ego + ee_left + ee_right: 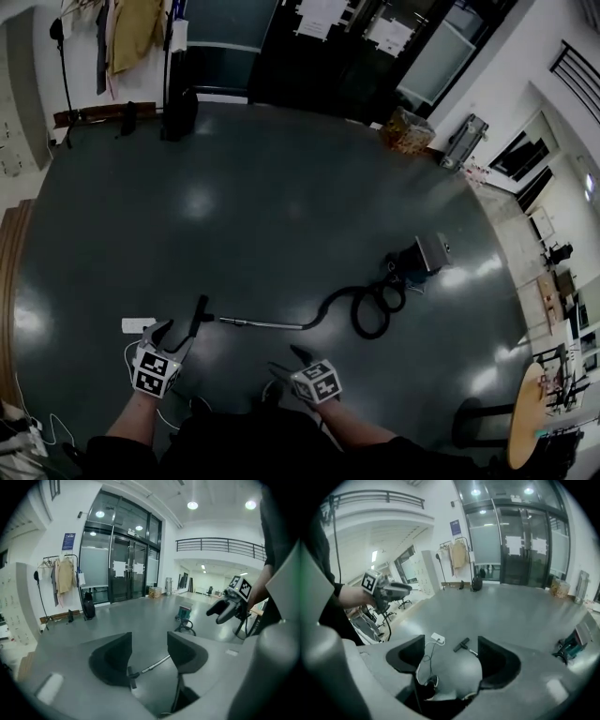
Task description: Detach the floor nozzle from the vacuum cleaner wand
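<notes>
The left claw [149, 654] and right claw [451, 660] both stand wide and empty above the floor [234, 216], where the floor nozzle [199, 315] lies at the end of the wand [262, 324]. It would be best to pin the wand near the joint with one claw. The other should grip the nozzle's neck and pull straight along the wand.

Left gripper [150, 641] fingers [112, 660] apart; floor nozzle [133, 676] and wand [156, 663] lie beyond

No lettering can be read in any view. The white sheets [125, 567] on the glass doors, upper middle of the left gripper view, are too small to make out. So is the blue sign [68, 541] on the wall at their left. The marker cubes [156, 371] at the bottom of the head view bear only black-and-white square patterns.
</notes>
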